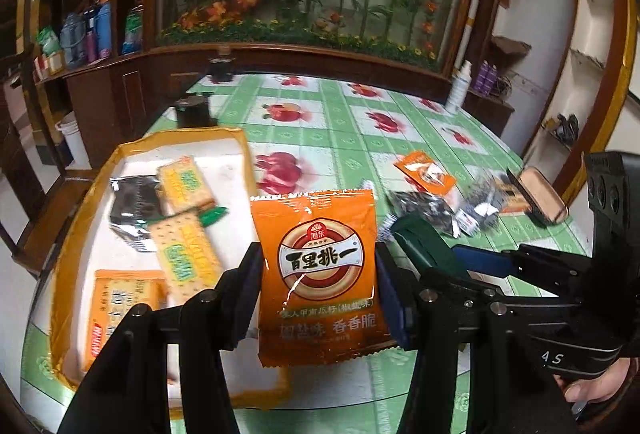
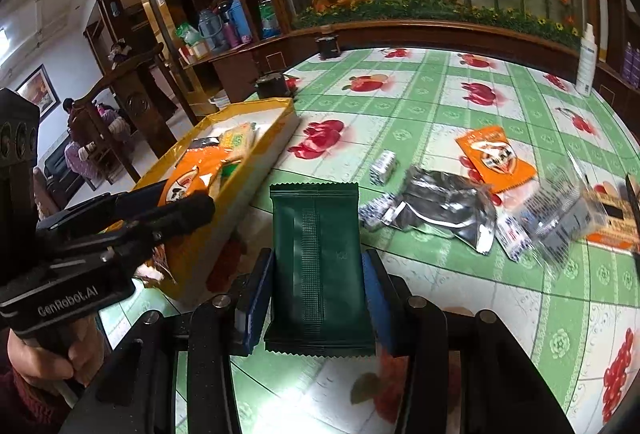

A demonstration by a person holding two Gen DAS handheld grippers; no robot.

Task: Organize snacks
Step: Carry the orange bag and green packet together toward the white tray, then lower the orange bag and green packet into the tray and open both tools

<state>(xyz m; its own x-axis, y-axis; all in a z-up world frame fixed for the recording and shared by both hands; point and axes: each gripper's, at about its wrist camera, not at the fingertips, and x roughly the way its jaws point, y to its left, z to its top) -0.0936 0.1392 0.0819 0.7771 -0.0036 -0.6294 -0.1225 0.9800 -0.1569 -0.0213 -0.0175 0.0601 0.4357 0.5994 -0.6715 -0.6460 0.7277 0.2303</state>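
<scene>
Left gripper [image 1: 318,294] clamps orange packet [image 1: 316,274] upright; yellow-rimmed tray [image 1: 80,202] lower left, nearer it; right gripper [image 2: 318,298] clamps green packet [image 2: 316,266].

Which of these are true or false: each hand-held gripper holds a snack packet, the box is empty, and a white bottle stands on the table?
1. The left hand-held gripper holds an orange packet. True.
2. The right hand-held gripper holds a silver packet. False: it holds a dark green packet.
3. The yellow-edged box is empty. False: cracker packs lie inside.
4. A white bottle stands on the table. True.
</scene>
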